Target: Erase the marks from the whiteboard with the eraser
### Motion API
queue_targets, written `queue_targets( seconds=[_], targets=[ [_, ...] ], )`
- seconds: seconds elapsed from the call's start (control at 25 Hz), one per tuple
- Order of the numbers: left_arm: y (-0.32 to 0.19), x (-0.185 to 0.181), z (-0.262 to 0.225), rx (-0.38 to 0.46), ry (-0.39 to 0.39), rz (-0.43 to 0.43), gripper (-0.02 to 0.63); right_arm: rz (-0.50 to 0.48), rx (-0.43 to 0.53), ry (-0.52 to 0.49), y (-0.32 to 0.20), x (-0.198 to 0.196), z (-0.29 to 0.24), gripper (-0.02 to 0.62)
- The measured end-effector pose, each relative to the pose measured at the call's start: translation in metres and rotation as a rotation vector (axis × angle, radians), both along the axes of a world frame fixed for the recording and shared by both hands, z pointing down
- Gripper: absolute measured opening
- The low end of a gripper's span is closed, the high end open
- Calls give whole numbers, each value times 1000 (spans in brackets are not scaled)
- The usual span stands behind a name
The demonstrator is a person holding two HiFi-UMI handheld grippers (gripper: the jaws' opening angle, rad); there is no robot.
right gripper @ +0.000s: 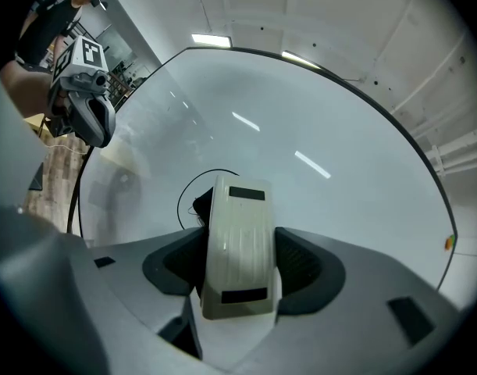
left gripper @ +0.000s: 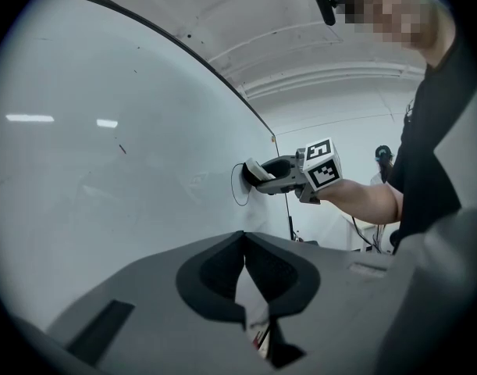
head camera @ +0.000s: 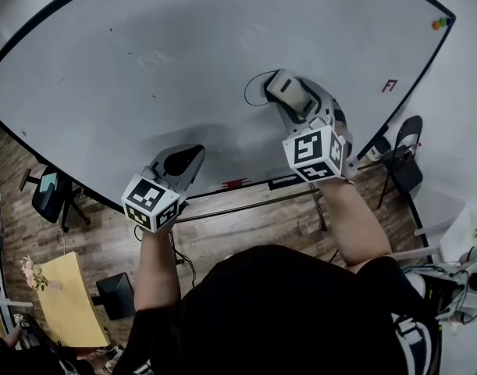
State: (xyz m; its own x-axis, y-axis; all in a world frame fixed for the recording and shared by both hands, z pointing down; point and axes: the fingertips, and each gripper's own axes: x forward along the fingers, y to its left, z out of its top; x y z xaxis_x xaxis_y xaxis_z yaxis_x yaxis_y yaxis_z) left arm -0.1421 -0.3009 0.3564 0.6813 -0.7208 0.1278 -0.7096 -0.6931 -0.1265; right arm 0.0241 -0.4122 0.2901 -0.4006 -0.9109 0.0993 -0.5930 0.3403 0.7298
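Looking at a wipe mid-flow here, judging by the setup. Got the eraser (right gripper: 236, 244) pinched across its sides in the right gripper (right gripper: 238, 268), fingers snug on the white plastic shell, pad side pushed flat onto the whiteboard (head camera: 183, 53). Makes sense: gripping the hard body and leaving the whole pad free for rubbing.

Sits at about 1 o'clock from centre in the head view, right on top of a thin black loop (head camera: 249, 92), with most of that curve poking out at the eraser's 9 o'clock. Not wiped yet, so plenty left to do there. Probably calls for a sideways sweep toward 9 o'clock with steady pressure, pad flat, to avoid skating over the line on one edge.

Can also spot a small red mark (head camera: 389, 86) off at 3 o'clock near the board's edge, well apart from the eraser, plus a few faint specks (head camera: 109, 30) up around 11 o'clock. Too small to say much about those.

As for the left gripper (head camera: 183, 161): fingers closed tip to tip on nothing, hanging near the board's lower edge at roughly 7 o'clock from the eraser. Guessing held clear on purpose, out of the wiping path, no real job for it here. Can't tell about contact with the surface.
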Motion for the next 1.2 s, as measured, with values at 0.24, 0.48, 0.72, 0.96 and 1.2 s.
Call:
queue_targets(
  seconds=[0.24,0.48,0.72,0.96,1.2],
  targets=[
    [2,-6,2,-3,0,0,14,0,2,19,1,-9,-2,259],
    [6,-14,4,-9,-3,-4,14,-12,11,35,4,-23,-5,259],
    [9,-23,8,-20,-3,-7,13,-21,19,45,5,-36,-6,259],
    [7,-27,12,-23,0,-6,14,-33,31,50,5,-50,-7,259],
    [6,-31,11,-25,-3,2,14,-42,46,61,7,-62,-9,259]
  ],
)
